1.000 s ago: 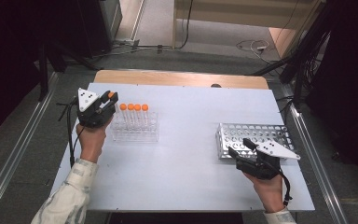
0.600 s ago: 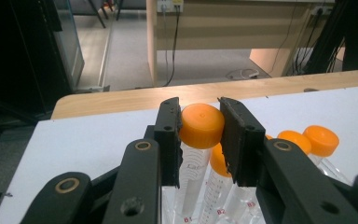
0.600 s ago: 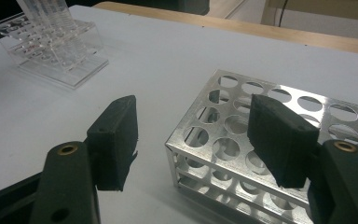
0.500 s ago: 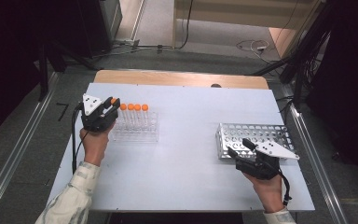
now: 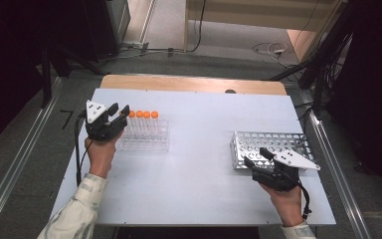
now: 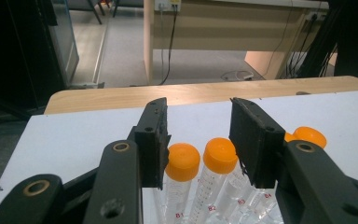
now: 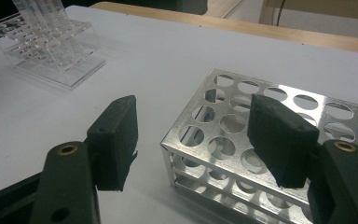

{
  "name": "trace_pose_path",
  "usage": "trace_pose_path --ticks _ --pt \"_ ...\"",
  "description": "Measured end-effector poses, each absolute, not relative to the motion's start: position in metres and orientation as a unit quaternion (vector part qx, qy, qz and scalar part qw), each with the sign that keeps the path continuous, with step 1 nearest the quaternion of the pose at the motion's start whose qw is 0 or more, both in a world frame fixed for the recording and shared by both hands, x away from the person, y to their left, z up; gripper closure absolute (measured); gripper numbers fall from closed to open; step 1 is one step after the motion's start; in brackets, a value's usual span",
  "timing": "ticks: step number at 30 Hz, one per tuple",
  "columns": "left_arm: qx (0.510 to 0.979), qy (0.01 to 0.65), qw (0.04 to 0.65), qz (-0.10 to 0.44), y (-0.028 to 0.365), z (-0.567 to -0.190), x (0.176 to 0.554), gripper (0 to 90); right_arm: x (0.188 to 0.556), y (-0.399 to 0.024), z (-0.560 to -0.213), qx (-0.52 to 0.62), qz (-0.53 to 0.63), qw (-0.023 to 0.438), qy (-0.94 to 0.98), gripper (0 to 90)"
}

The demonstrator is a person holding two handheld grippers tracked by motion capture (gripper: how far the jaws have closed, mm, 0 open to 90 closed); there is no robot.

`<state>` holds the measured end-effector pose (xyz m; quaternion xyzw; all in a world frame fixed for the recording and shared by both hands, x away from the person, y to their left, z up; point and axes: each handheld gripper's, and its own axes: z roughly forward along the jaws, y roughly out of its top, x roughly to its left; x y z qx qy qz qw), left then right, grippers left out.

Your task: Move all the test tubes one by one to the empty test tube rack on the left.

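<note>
A big white table top (image 5: 204, 144) with a light wooden far edge (image 5: 189, 83) stood on a grey floor (image 5: 229, 47). Black cables (image 5: 199, 25) trailed across it. A pale wooden desk, maybe, (image 6: 200, 28) stood behind. Both sides were dark.

Tabletop (image 5: 204, 149): white, edged at the far side by a wooden strip (image 5: 194, 83).
Floor (image 5: 229, 40): grey, crossed by cables (image 5: 266, 48).
Rails (image 5: 15, 164): seen alongside the tabletop.
</note>
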<state>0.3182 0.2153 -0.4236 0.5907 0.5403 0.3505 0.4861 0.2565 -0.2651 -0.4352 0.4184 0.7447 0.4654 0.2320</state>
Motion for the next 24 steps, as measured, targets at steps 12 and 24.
trace_pose_path --ticks 12,24 --pt "0.583 0.547 0.493 0.343 0.218 -0.426 0.311 52.6 0.258 -0.267 -0.436 0.423 0.464 0.234 0.742 31.8" --pt "0.591 0.542 0.496 0.334 0.213 -0.423 0.291 35.7 0.262 -0.277 -0.437 0.438 0.459 0.242 0.734 31.8"
